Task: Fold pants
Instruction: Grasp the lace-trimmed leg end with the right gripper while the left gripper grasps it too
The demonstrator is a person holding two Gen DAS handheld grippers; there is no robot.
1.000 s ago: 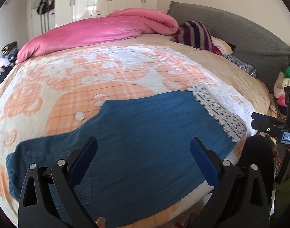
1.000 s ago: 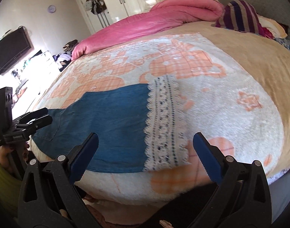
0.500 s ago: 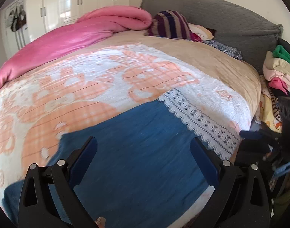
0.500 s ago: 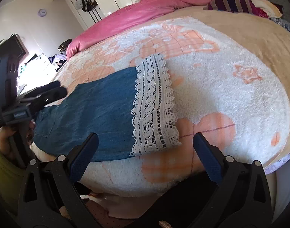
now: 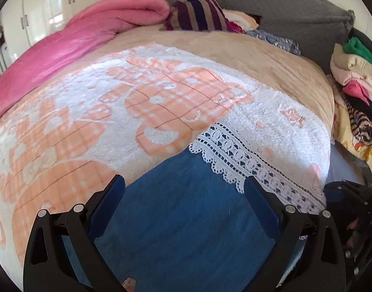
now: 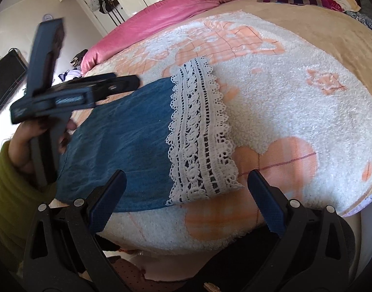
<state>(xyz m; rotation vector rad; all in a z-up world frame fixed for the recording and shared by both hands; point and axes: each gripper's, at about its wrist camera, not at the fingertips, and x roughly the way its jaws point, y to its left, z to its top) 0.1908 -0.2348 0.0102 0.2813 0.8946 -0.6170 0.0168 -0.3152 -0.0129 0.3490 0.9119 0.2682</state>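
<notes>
Both tongs gape wide and grip nothing. The left tongs (image 5: 184,189) have slid nearer the lace hem (image 5: 254,168) since half a second ago, so the pants (image 5: 186,219) now fill their gap. The right tongs (image 6: 186,185) hang over the bed's (image 6: 307,112) near edge, hem at 12 o'clock. One pair of pants lies flat on the bed; one pink duvet (image 5: 64,46) at 11 o'clock.
</notes>
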